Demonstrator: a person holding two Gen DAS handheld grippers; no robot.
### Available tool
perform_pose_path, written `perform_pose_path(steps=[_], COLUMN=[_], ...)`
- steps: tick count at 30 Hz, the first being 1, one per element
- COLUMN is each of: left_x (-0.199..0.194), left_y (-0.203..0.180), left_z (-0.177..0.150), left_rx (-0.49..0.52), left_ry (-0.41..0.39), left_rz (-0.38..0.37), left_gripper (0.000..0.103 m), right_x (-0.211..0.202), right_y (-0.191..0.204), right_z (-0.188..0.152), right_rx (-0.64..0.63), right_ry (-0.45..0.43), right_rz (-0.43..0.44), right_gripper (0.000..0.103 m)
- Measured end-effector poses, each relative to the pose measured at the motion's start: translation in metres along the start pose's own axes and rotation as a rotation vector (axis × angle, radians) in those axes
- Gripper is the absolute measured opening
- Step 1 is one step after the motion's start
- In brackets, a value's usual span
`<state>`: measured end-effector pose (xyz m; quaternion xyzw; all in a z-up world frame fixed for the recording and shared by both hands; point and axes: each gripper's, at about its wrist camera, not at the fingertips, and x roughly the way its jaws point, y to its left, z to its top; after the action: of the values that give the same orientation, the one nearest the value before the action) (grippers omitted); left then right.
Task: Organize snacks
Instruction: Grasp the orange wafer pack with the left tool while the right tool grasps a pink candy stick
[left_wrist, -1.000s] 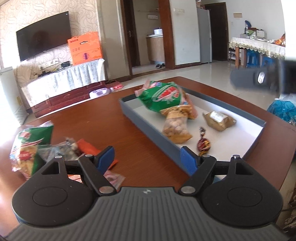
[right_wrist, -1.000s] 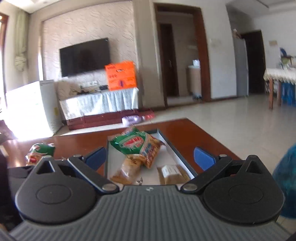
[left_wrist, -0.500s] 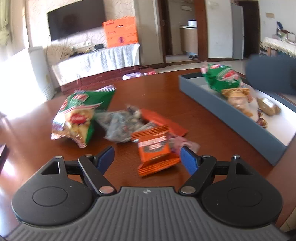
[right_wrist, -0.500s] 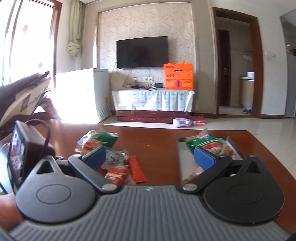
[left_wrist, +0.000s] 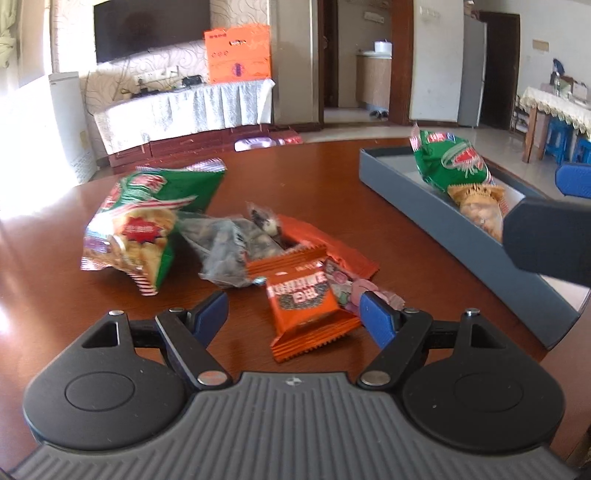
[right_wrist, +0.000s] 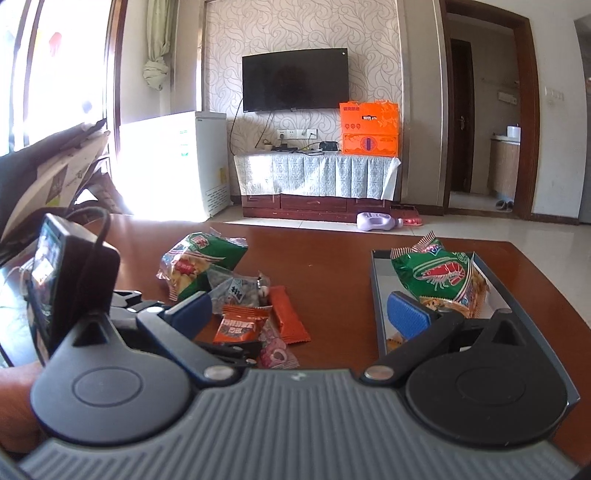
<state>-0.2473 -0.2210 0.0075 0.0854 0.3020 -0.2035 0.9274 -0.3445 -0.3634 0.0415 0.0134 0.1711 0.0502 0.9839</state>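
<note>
A pile of snacks lies on the brown table: a green chip bag (left_wrist: 144, 225), a grey clear bag (left_wrist: 229, 251), an orange packet (left_wrist: 301, 306) and a pink candy (left_wrist: 347, 288). My left gripper (left_wrist: 293, 317) is open, low over the table, with the orange packet between its fingers, apart from them. A grey tray (left_wrist: 443, 225) at the right holds a green shrimp-snack bag (left_wrist: 452, 162) and a tan packet (left_wrist: 480, 210). My right gripper (right_wrist: 299, 314) is open and empty, above the table between the pile (right_wrist: 240, 295) and the tray (right_wrist: 376, 295).
The right gripper's body (left_wrist: 546, 243) juts in at the right of the left wrist view, over the tray. The left gripper's camera unit (right_wrist: 62, 280) stands at the left of the right wrist view. The table's far edge is beyond the pile.
Both grippers have swung left, from the tray toward the snack pile. The left gripper has come closer, so the orange packet now sits between its open fingers.
</note>
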Motion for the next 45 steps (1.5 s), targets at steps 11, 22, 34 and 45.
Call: perform_pose_path(steps=[11,22,34,45], left_x=[0.001,-0.014,-0.02,-0.015], left_y=[0.005,0.022,0.044,0.049], left_z=[0.0,-0.009,-0.012,-0.013], left_rx=[-0.055,-0.008,-0.072,-0.123], left_ry=[-0.001,0.019,0.045,0.071], left_rz=[-0.051,0.101,0.134,0.142], left_gripper=[0.042,0.042,0.042,0.061], right_x=[0.02,0.051,0.096,0.112], right_y=[0.011,0.024,0.037,0.038], right_z=[-0.008,-0.017,-0.028,-0.027], right_rx=[-0.029,-0.051,-0.092,-0.056], right_ry=[0.102,0.219,0.318,0.355], right_rz=[0.084,0.051,-0.01,0.057], right_gripper=[0.051,0.039,0.052,0.037])
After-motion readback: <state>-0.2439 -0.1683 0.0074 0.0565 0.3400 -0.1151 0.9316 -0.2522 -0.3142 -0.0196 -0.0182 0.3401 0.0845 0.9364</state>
